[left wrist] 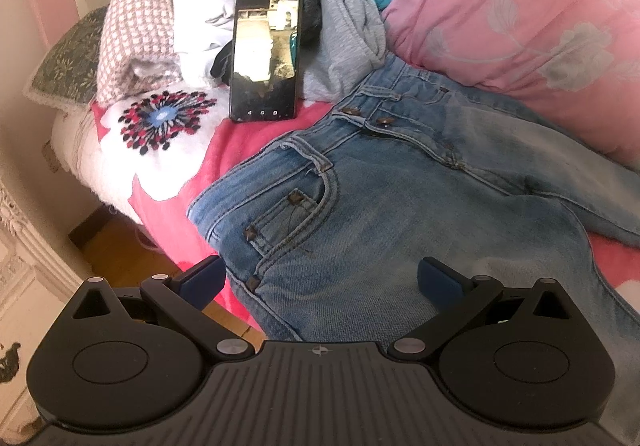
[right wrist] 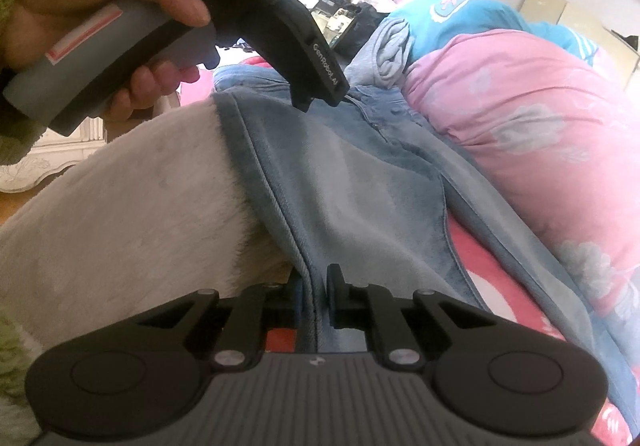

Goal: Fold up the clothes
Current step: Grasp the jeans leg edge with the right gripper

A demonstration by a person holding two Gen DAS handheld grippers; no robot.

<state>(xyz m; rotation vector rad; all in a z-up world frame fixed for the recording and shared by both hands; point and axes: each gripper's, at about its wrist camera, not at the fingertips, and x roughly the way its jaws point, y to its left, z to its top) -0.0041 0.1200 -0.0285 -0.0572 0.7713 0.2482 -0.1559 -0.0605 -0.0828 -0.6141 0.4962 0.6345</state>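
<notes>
Nearest my right camera, the right gripper (right wrist: 314, 296) has its jaws nearly closed on a seam edge of the jeans (right wrist: 360, 182).
At my left camera, the left gripper (left wrist: 320, 280) hovers with jaws spread wide and nothing between them, above the hip and pocket area of the jeans (left wrist: 400, 206). I see the jeans lying front-up on the bed (left wrist: 256, 142), on its pink floral blanket, waistband toward the far side. From the right camera, a hand (right wrist: 100, 6) in a green fuzzy sleeve holds the left gripper's handle over the waistband. Beyond the waistband, a phone (left wrist: 264, 58) leans against a heap of clothes (left wrist: 168, 18), just beside a grey garment (left wrist: 352, 26). A pink quilt (left wrist: 520, 26) lies along the jeans' far right side.
</notes>
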